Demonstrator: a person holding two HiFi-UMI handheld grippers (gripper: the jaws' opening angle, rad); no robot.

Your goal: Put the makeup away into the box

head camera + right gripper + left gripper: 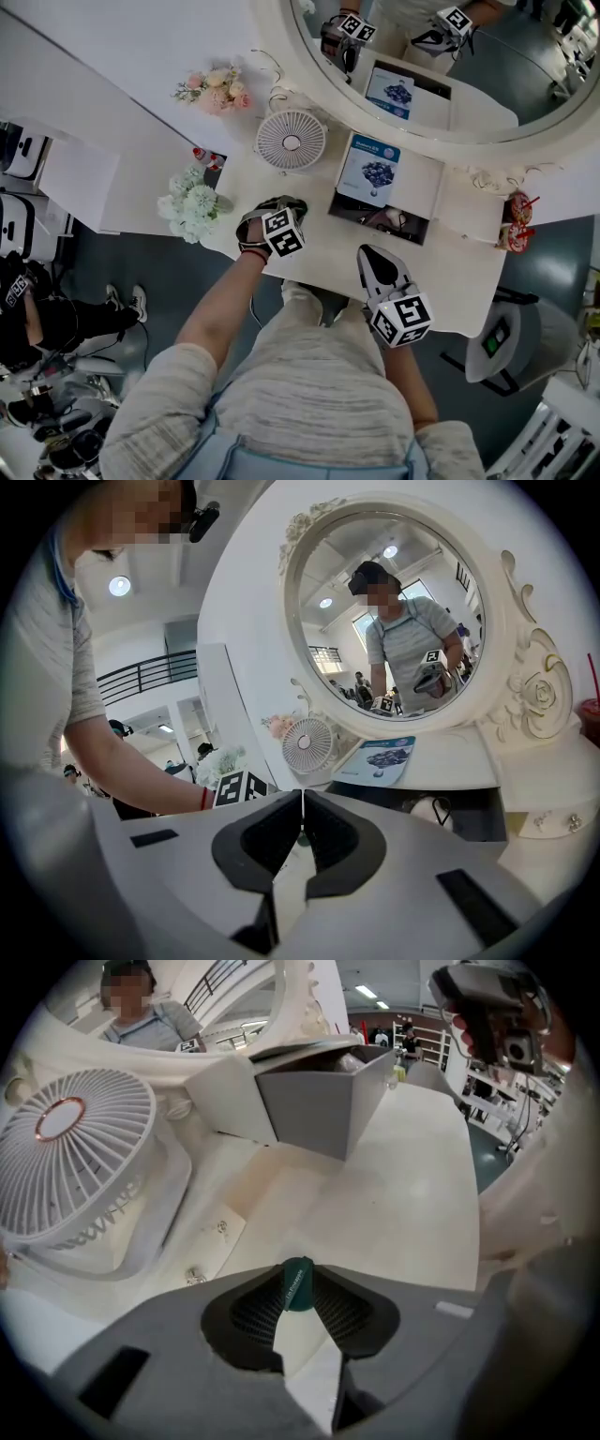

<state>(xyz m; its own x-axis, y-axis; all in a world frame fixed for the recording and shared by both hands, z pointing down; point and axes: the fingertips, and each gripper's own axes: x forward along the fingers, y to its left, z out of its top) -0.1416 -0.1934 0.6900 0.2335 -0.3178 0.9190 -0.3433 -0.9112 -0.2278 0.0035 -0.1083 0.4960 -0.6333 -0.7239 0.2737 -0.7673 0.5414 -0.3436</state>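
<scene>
A small dark green makeup piece [298,1281] stands on the white dressing table [375,1213], between the tips of my left gripper [300,1303]. The jaws are parted about as wide as the piece, and I see no clear squeeze on it. In the head view the left gripper [281,208] points steeply down at the table in front of the fan, left of the box. The box [436,202] lies open with its blue-printed lid [368,169] propped up and dark items inside. My right gripper [368,255] hovers near the table's front edge, shut [302,803] and empty.
A white desk fan [292,141] stands left of the box, with white flowers [192,204] and pink flowers [217,89] further left. The round mirror [450,56] rises behind the box. A red cup [516,223] sits far right. Small metal bits [195,1274] lie by the fan's base.
</scene>
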